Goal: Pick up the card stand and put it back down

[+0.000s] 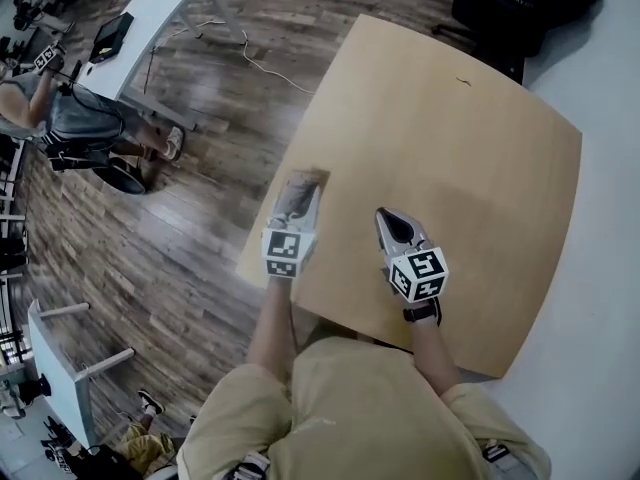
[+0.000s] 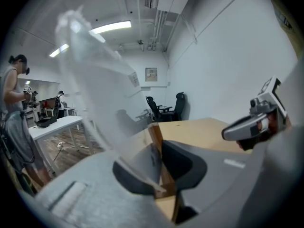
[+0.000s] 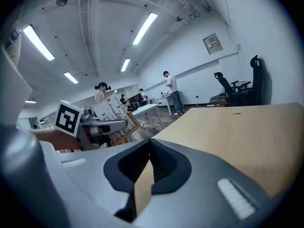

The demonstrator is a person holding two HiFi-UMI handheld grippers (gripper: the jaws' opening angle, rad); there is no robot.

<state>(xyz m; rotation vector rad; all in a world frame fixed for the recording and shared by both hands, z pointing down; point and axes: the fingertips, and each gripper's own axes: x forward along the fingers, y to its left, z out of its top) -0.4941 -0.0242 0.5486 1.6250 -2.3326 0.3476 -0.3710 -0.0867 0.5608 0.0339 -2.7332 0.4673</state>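
So the left gripper (image 2: 159,170) is clamped on the card stand (image 2: 99,89), whose clear sheet sticks up past the jaws, by the wooden table (image 1: 470,168)'s near-left edge. Just to its right, the right gripper (image 3: 148,163) is pinched together and empty, so the set-down looks like the left one's job.

Clear card stand (image 2: 93,90) tight in the left tool (image 2: 158,174), tan table (image 2: 205,127) beyond

The card stand (image 2: 90,89) in the left tongs (image 2: 160,156) is a blurry smear. The person (image 1: 360,408) hides part of the table's (image 1: 480,168) near edge.
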